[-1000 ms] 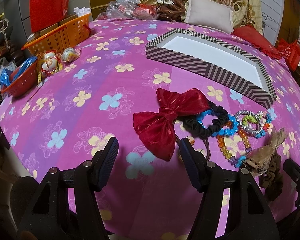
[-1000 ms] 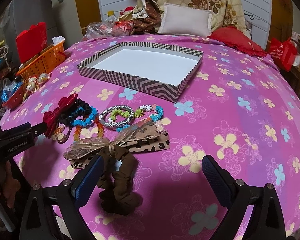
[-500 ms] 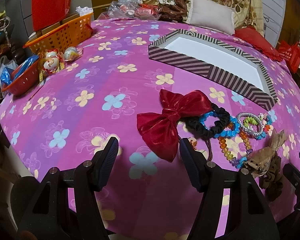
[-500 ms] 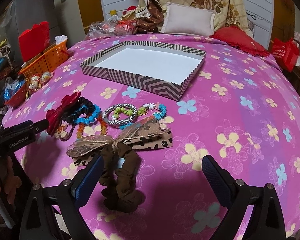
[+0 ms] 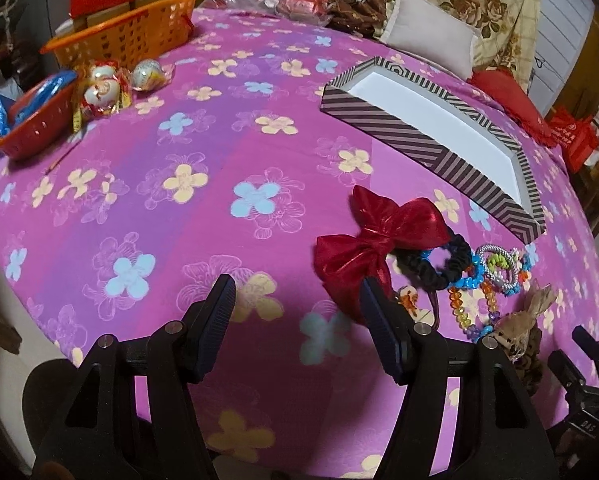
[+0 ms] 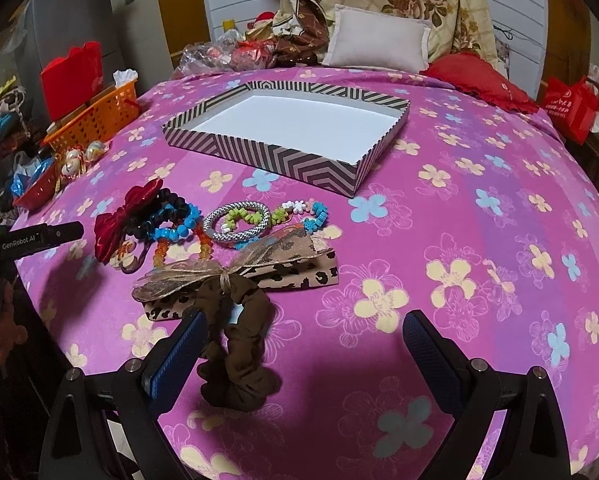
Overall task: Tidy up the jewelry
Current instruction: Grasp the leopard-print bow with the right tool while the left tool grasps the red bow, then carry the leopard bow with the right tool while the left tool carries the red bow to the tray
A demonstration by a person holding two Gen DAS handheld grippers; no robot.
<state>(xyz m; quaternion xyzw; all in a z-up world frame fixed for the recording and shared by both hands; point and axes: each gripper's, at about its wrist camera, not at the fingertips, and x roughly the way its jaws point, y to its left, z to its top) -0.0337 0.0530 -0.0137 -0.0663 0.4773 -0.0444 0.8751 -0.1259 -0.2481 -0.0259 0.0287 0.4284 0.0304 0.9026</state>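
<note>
Right wrist view: a pink flowered bedspread (image 6: 479,216) carries a striped tray (image 6: 259,152), jewelry pile (image 6: 219,224) just before it; pillows behind. Both the left gripper (image 5: 299,320) and right gripper (image 6: 303,356) gape wide, empty. Beads blur together.

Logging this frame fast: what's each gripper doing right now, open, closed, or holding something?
Left gripper: open, holding nothing, red bow just ahead.
Right gripper: open, holding nothing, brown scrunchie between its fingers.
</note>
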